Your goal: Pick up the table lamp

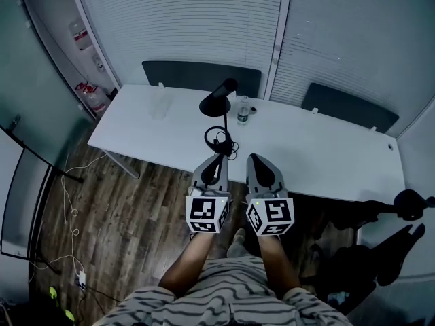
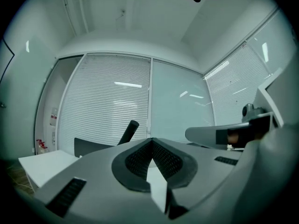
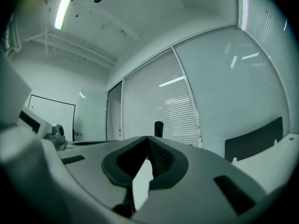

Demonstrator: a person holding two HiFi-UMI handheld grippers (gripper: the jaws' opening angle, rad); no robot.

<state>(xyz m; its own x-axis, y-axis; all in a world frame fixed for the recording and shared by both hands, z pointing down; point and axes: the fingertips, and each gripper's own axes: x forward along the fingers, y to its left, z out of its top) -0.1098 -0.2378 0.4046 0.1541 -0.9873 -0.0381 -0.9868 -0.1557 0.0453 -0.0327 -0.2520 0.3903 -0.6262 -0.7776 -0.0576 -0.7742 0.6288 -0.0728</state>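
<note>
A black table lamp [image 1: 219,100] stands near the middle of the white table [image 1: 326,155]. Its round base [image 1: 217,140] sits by the near edge with a coiled black cable. My left gripper [image 1: 218,159] hovers just short of that base, jaws shut and empty. To its right, my right gripper [image 1: 255,159] is shut too and holds nothing. In the left gripper view the left gripper [image 2: 152,139] points up at the blinds, with the lamp head [image 2: 128,131] poking above it. The right gripper [image 3: 148,137] likewise shows only the lamp tip [image 3: 159,128].
A clear water bottle [image 1: 242,111] stands just right of the lamp. Two dark chairs [image 1: 200,73] [image 1: 350,104] are tucked behind the table against the blinds. Red fire extinguishers [image 1: 92,95] sit at the far left. White cables [image 1: 68,202] trail over the wooden floor.
</note>
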